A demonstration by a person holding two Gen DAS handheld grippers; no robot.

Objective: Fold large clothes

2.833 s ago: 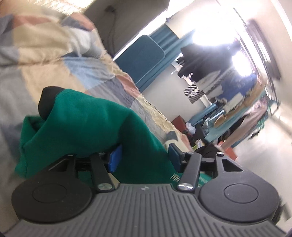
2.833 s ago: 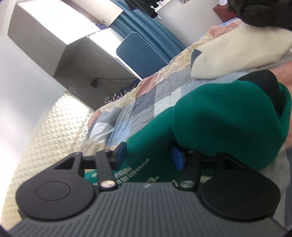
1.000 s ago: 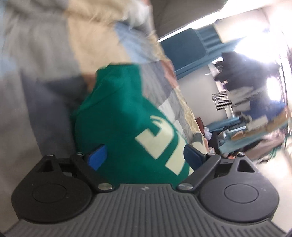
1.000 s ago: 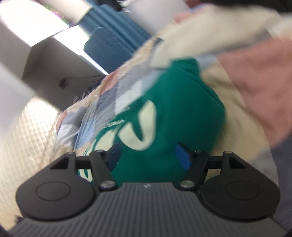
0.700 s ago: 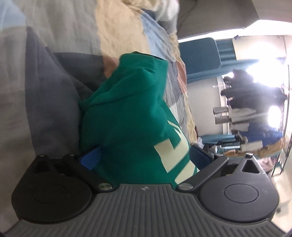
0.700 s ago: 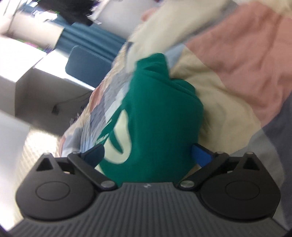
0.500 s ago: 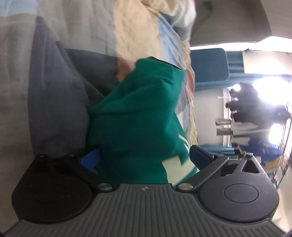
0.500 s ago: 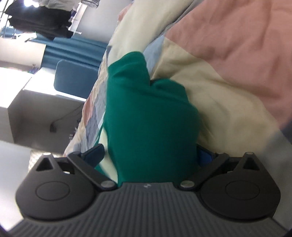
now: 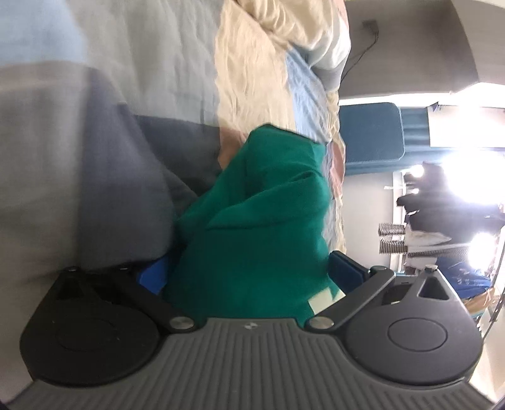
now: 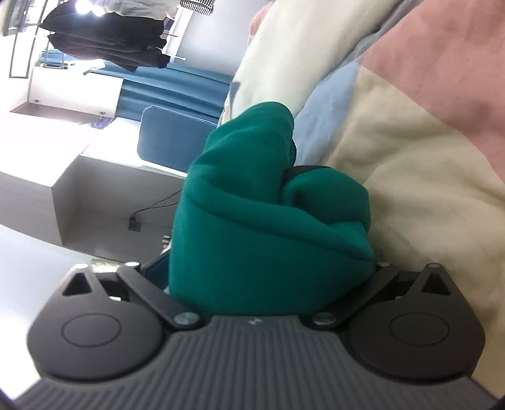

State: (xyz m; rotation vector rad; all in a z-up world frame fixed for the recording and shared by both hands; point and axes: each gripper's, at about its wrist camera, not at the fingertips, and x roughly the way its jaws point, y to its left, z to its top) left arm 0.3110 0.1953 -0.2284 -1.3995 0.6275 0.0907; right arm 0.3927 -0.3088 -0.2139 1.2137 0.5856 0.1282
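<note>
A green sweatshirt (image 9: 262,220) with cream lettering lies folded into a thick bundle on the patchwork quilt (image 9: 132,94). My left gripper (image 9: 249,274) is wide open, and the bundle sits between its blue pads without being squeezed. In the right wrist view the same green sweatshirt (image 10: 252,220) fills the space between the spread fingers of my right gripper (image 10: 268,274), which is open too. The right gripper's pads are mostly hidden behind the cloth. Both views are rolled sideways.
The quilt (image 10: 410,157) has cream, pink, blue and grey patches. A cream pillow (image 9: 300,25) lies at the bed's head. A blue chair (image 10: 176,142) and a grey desk (image 10: 94,189) stand beside the bed. Dark clothes hang on a rack (image 9: 442,205).
Both grippers opened wide around the green bundle, which they earlier gripped. Both cameras rolled and dropped towards the quilt, and the lettering has turned almost out of sight.
</note>
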